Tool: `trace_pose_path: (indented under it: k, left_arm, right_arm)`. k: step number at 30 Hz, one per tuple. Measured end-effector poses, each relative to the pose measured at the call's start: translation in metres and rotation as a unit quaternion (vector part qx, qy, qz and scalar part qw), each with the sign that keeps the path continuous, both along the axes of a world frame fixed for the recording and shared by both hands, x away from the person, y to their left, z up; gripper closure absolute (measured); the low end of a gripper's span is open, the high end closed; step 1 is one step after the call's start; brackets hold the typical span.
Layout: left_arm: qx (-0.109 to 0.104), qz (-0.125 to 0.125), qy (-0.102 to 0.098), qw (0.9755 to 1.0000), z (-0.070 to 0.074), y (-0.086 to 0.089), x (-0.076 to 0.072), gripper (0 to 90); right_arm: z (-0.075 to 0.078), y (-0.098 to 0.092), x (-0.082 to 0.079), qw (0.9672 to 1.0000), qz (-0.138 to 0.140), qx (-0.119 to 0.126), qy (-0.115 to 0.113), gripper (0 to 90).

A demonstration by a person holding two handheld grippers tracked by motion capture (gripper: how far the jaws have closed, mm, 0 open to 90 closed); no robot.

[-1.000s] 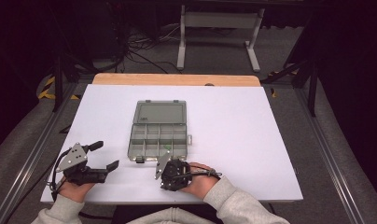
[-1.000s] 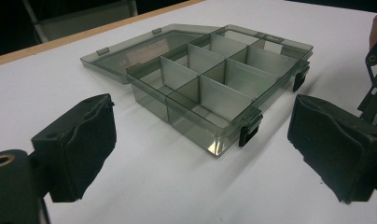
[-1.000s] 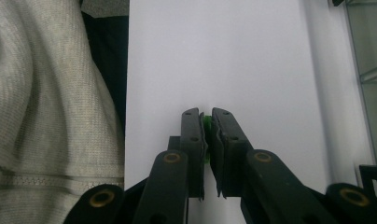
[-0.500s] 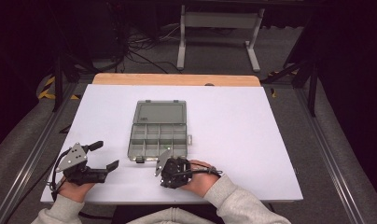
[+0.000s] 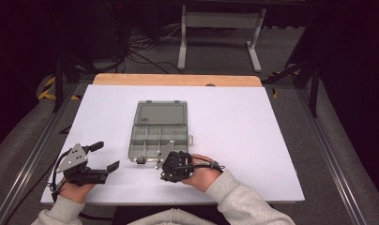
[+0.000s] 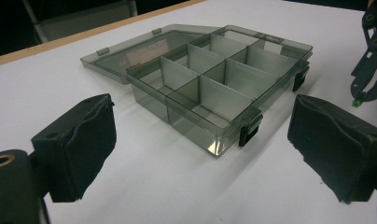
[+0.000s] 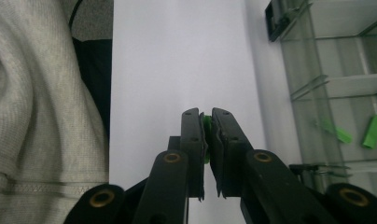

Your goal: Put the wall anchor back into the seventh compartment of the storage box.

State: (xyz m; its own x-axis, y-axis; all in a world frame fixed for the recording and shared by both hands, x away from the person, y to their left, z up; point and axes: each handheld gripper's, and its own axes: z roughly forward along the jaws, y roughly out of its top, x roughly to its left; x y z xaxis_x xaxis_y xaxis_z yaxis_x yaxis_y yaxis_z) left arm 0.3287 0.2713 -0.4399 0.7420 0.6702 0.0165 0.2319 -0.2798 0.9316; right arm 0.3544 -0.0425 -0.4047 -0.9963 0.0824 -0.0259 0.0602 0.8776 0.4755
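A smoky clear compartment box (image 5: 150, 137) lies open in the middle of the white table, its lid (image 5: 160, 114) flat behind it. In the left gripper view the box (image 6: 191, 123) stands just ahead of my left gripper (image 6: 203, 119), whose jaws are open with nothing between them. My left gripper (image 5: 106, 156) rests at the table's front left. My right gripper (image 5: 164, 174) sits by the box's front edge, and in its own view it (image 7: 206, 122) is shut on a small green piece (image 7: 206, 133). Two more green pieces (image 7: 374, 130) lie in a box compartment.
The white table (image 5: 234, 126) has open room right of the box. A grey sleeve (image 7: 42, 107) is close on the left of the right gripper view. Black latches (image 6: 249, 130) stick out from the box's front wall. Dark stands and cables lie beyond the table's far edge.
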Motion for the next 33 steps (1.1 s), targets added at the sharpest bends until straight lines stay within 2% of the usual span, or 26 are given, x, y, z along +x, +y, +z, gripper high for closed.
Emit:
trace_pose_path:
  k: [9, 18, 33]
  left_arm:
    - [0.001, 0.001, 0.0, 1.0, 0.0, 0.0, 0.0, 8.5]
    - [0.002, 0.0, 0.001, 1.0, 0.0, 0.0, 0.0, 8.5]
    - [0.002, 0.0, 0.001, 1.0, 0.0, 0.0, 0.0, 8.6]
  right_arm:
    - [0.014, -0.002, 0.012, 0.9999, -0.008, 0.013, -0.008, 83.8]
    - [0.027, -0.001, 0.025, 0.9993, -0.018, 0.021, -0.026, 83.8]
    - [0.035, -0.002, 0.054, 0.9976, -0.049, 0.032, -0.036, 83.8]
